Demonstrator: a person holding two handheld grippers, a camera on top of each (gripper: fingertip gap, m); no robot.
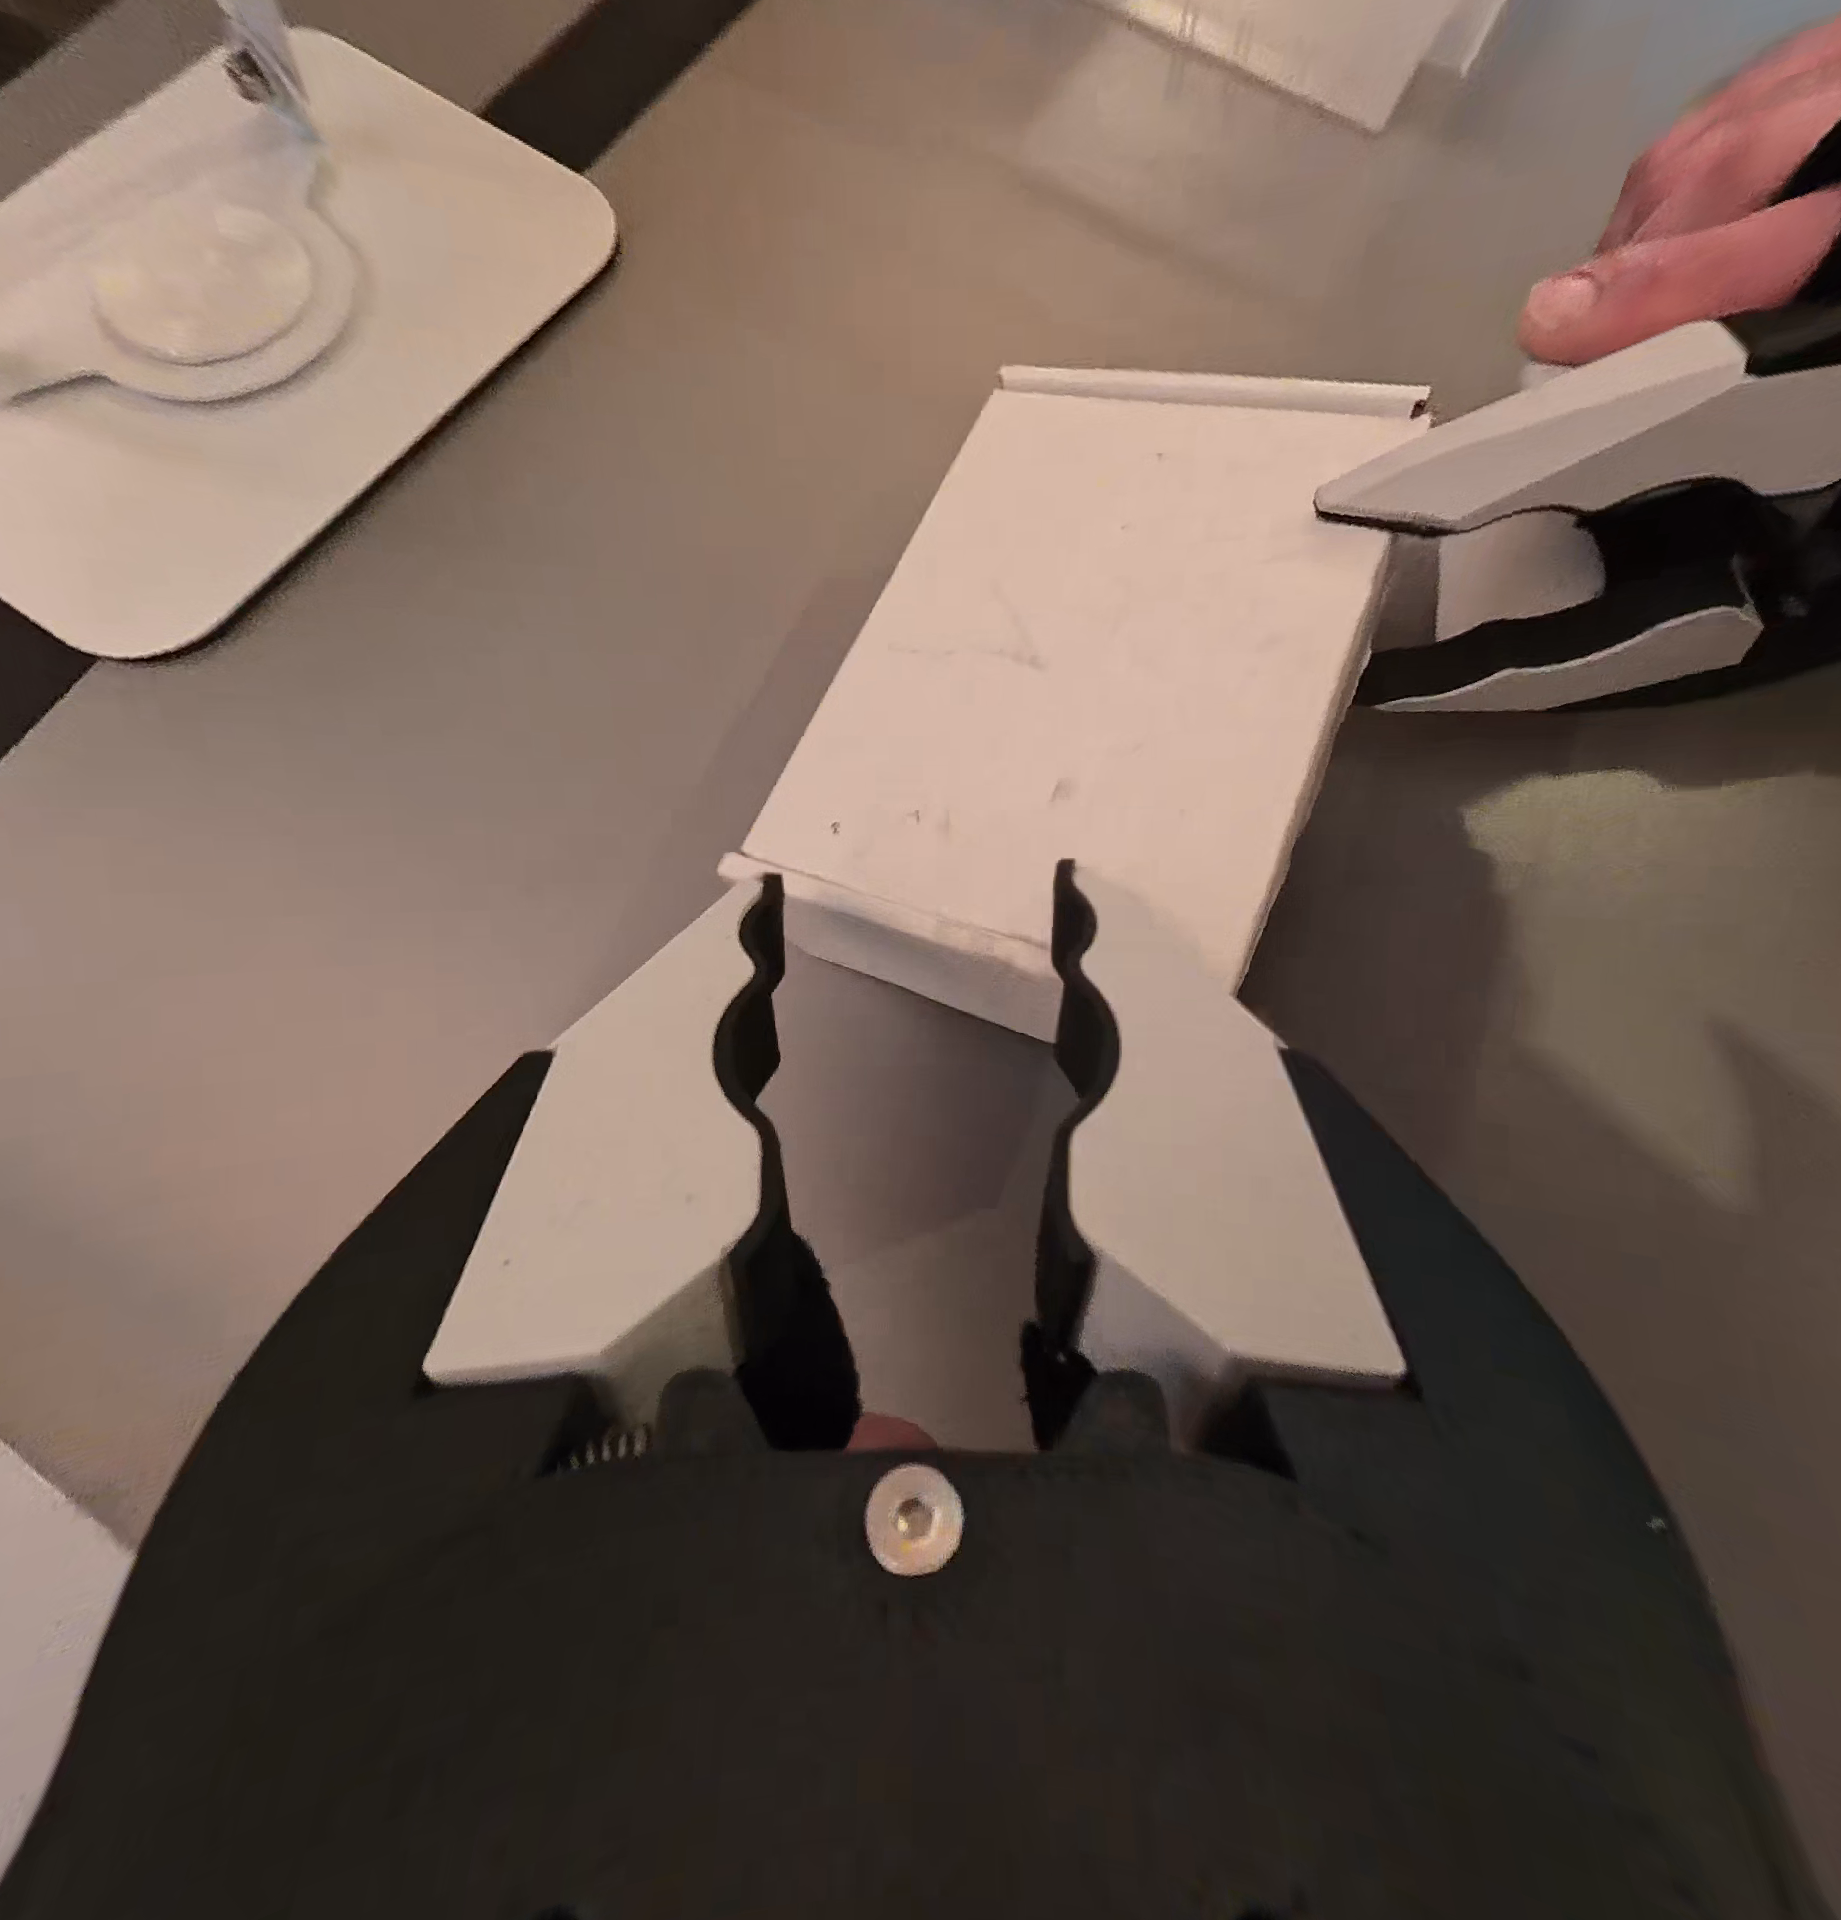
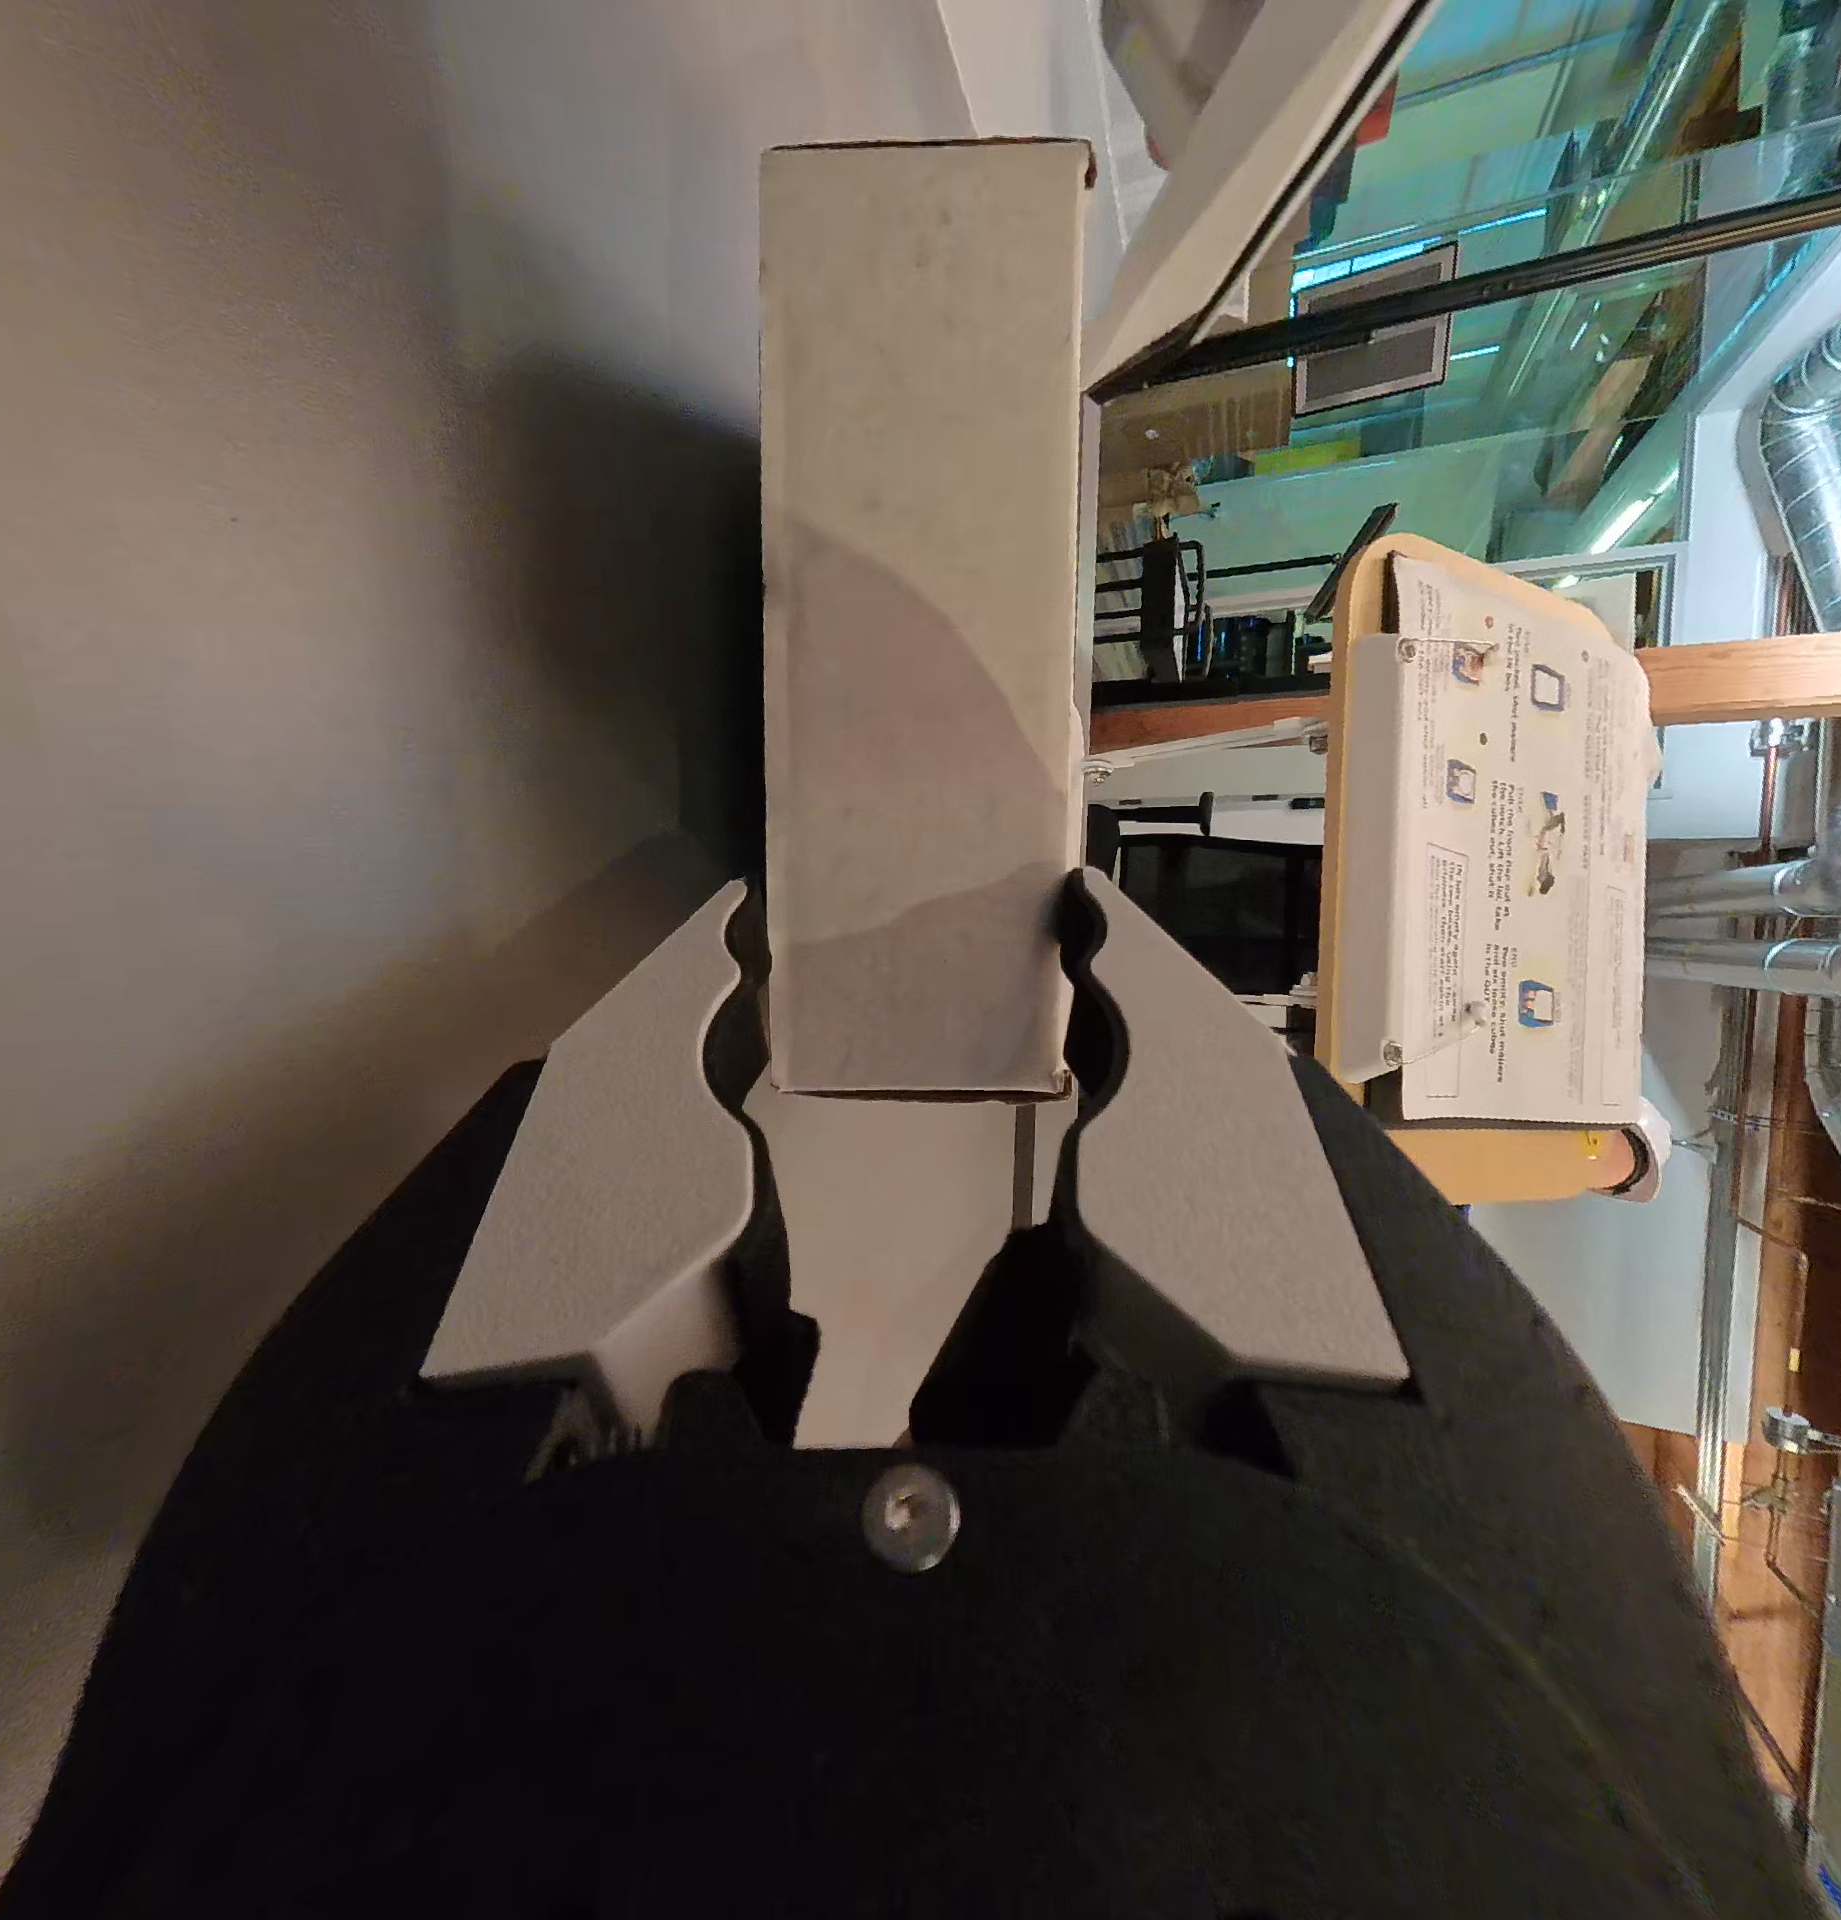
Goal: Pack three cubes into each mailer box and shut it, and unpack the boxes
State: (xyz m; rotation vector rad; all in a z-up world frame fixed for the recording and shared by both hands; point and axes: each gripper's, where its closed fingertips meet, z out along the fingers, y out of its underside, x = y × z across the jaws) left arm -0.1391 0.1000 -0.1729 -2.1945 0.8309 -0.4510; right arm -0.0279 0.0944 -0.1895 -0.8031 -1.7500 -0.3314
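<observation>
A shut white mailer box (image 1: 1082, 665) lies slantwise over the grey table (image 1: 376, 935) in the left wrist view. My left gripper (image 1: 918, 878) is open, its fingertips on either side of the box's near end, not closed on it. My right gripper (image 1: 1347, 603) comes in from the right and is shut on the box's right edge, one finger on the lid and one below. In the right wrist view the box (image 2: 921, 520) stands between the fingers of my right gripper (image 2: 908, 883), pinched across its thickness. No cubes are in view.
A white square base plate with a clear stand (image 1: 272, 416) sits at the far left. Another white box (image 1: 1363, 62) is at the back edge. A hand (image 1: 1674, 260) holds the right gripper. A wooden board with a printed sheet (image 2: 1498, 862) stands beyond the table.
</observation>
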